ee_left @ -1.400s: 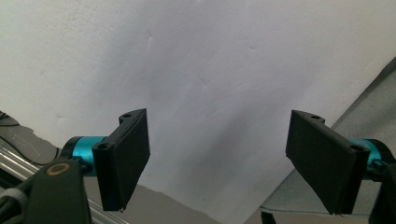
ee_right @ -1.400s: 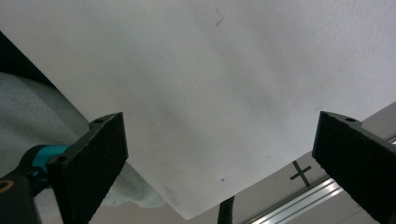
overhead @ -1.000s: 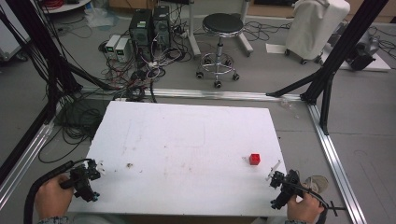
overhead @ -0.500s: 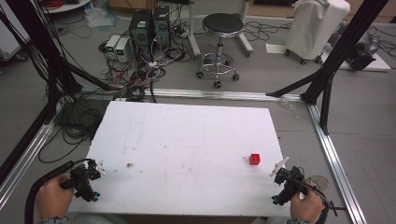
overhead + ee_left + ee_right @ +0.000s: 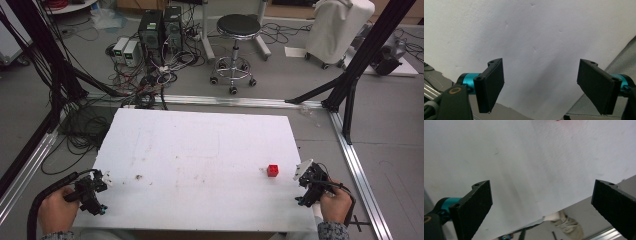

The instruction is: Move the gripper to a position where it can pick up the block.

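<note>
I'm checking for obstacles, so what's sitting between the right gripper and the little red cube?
Nothing. In the high view, the stretch between the right gripper and the red cube is bare white table.

The high view looks forward and down from above the person's side onto the whole white table (image 5: 200, 150) and the floor behind it. Each gripper view looks from close, along its own jaws, down at the same white table top near an edge.

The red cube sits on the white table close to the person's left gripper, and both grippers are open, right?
Not quite. In the high view the red cube sits on the white table close to the right gripper, not the left gripper. Both are indeed open.
</note>
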Tool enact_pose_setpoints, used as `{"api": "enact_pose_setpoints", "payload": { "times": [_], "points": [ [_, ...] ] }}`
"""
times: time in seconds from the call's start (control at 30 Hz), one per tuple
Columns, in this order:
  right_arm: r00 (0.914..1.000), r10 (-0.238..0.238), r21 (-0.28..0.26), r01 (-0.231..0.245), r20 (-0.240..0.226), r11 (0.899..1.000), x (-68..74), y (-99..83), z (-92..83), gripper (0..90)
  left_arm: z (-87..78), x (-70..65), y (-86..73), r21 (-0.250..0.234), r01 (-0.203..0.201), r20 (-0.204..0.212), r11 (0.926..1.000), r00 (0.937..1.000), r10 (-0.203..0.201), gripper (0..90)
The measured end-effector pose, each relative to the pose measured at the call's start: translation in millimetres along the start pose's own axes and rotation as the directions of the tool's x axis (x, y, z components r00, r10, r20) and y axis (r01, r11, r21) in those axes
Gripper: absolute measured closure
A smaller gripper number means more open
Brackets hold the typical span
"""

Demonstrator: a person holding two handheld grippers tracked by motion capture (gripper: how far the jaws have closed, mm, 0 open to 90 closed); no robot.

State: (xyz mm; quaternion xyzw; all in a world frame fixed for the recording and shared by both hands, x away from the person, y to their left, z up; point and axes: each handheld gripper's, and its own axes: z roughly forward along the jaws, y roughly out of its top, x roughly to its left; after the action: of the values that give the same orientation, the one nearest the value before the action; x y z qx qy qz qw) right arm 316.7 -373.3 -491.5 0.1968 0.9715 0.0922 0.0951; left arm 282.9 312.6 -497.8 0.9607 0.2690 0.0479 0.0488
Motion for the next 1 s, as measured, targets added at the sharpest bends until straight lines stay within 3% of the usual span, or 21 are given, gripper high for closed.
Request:
{"api": "enact_pose_setpoints", "payload": {
  "times": [0.17, 0.2, 0.37, 0.47, 0.57, 0.6, 0.83, 0.87, 0.9, 1.0],
  "points": [
    [0.9986, -0.053, -0.033, 0.054, 0.004, 0.998, -13.1, 6.4, -3.6, 2.6, 0.4, -0.1, -0.3, -0.005, 0.009, 0.001, 0.9999, 1.0000, -0.009, 21.9],
    [0.9964, -0.085, -0.048, 0.085, 0.006, 0.995, -20.0, 10.1, -6.2, 2.6, 0.7, 0.1, -0.3, -0.005, 0.009, 0.003, 1.0000, 1.0000, -0.009, 21.9],
    [0.9905, -0.136, -0.030, 0.137, 0.015, 0.990, -31.7, 19.5, -9.2, 2.6, 1.5, 0.7, -0.3, -0.004, 0.009, 0.003, 1.0000, 1.0000, -0.009, 22.0],
    [0.9826, -0.186, -0.034, 0.186, -0.002, 0.982, -41.9, 28.7, -12.3, 2.6, 1.9, 1.1, -0.2, -0.003, 0.009, 0.004, 1.0000, 1.0000, -0.009, 21.9],
    [0.9791, -0.203, -0.032, 0.202, -0.012, 0.979, -46.6, 33.2, -13.8, 2.6, 1.7, 1.6, -0.4, -0.002, 0.007, 0.005, 1.0000, 1.0000, -0.007, 22.0],
    [0.9738, -0.227, -0.034, 0.226, -0.017, 0.973, -50.3, 37.8, -15.3, 2.6, 1.3, 1.8, -0.2, 0.001, 0.009, 0.005, 1.0000, 1.0000, -0.009, 22.0],
    [0.9588, -0.283, -0.027, 0.282, -0.028, 0.959, -57.5, 52.7, -18.1, 2.6, 1.7, 1.1, 1.4, -0.007, 0.006, 0.002, 1.0000, 1.0000, -0.006, 22.0],
    [0.9529, -0.301, -0.020, 0.301, -0.035, 0.953, -58.8, 58.2, -18.0, 2.6, 1.8, 1.6, 0.8, -0.003, 0.006, 0.003, 1.0000, 1.0000, -0.006, 22.0],
    [0.9529, -0.301, -0.020, 0.301, -0.035, 0.953, -58.8, 58.2, -18.0, 2.6, 1.8, 1.6, 0.8, -0.003, 0.006, 0.003, 1.0000, 1.0000, -0.006, 21.9],
    [0.9424, -0.331, 0.005, 0.332, -0.047, 0.943, -59.5, 68.7, -14.8, 2.6, 1.8, 1.6, 0.8, -0.003, 0.007, 0.003, 1.0000, 1.0000, -0.007, 22.0]
  ]
}}
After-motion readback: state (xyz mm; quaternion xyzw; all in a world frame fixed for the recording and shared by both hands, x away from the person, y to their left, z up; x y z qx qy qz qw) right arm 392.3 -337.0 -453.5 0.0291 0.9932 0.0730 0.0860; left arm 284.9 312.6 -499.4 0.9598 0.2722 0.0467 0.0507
